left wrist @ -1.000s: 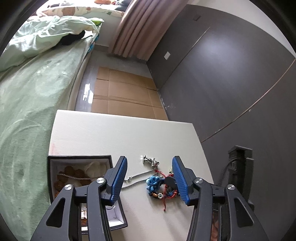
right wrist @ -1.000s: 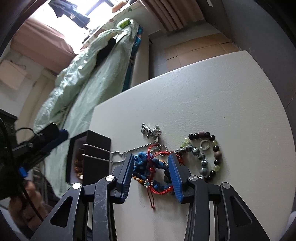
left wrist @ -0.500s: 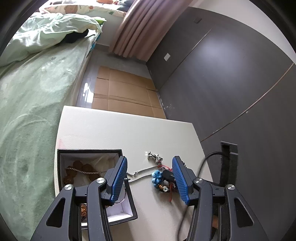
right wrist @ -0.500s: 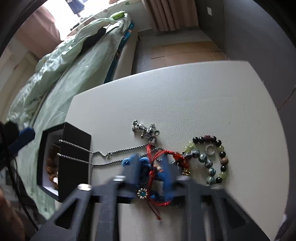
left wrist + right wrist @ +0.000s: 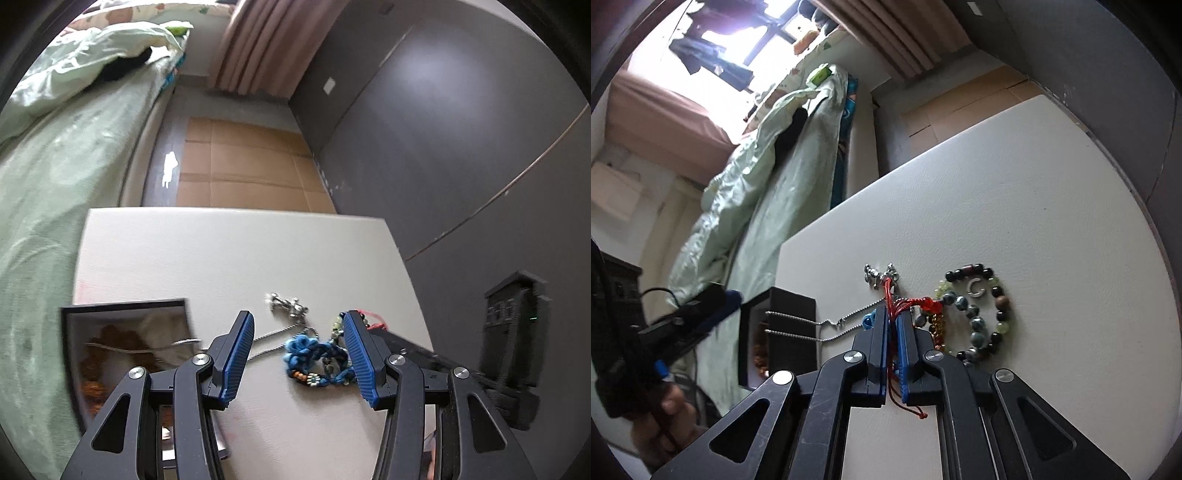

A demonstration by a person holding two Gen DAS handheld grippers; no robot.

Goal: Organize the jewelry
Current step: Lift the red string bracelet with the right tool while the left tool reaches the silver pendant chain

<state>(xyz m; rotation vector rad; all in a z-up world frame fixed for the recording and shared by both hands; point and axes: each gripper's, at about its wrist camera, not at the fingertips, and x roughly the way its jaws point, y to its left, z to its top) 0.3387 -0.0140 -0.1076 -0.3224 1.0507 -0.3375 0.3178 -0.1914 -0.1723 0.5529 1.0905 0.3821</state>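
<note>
Right gripper (image 5: pixel 893 325) clamped on red cord bracelet (image 5: pixel 894 306) and blue bracelet (image 5: pixel 314 350), on white table (image 5: pixel 1015 206) beside bead bracelet (image 5: pixel 979 317). Left gripper (image 5: pixel 297 332) half spread, empty. Chain (image 5: pixel 798 325) draped over black box (image 5: pixel 792 306).

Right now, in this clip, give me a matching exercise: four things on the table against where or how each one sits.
Things:
1. silver chain
2. beaded bracelet
3. red cord
4. small silver ring

States:
A. inside the bead loop
B. pinched in the right gripper
C. draped over the black box wall
D. flat on the white table

Pairs: 1-C, 2-D, 3-B, 4-A
</note>
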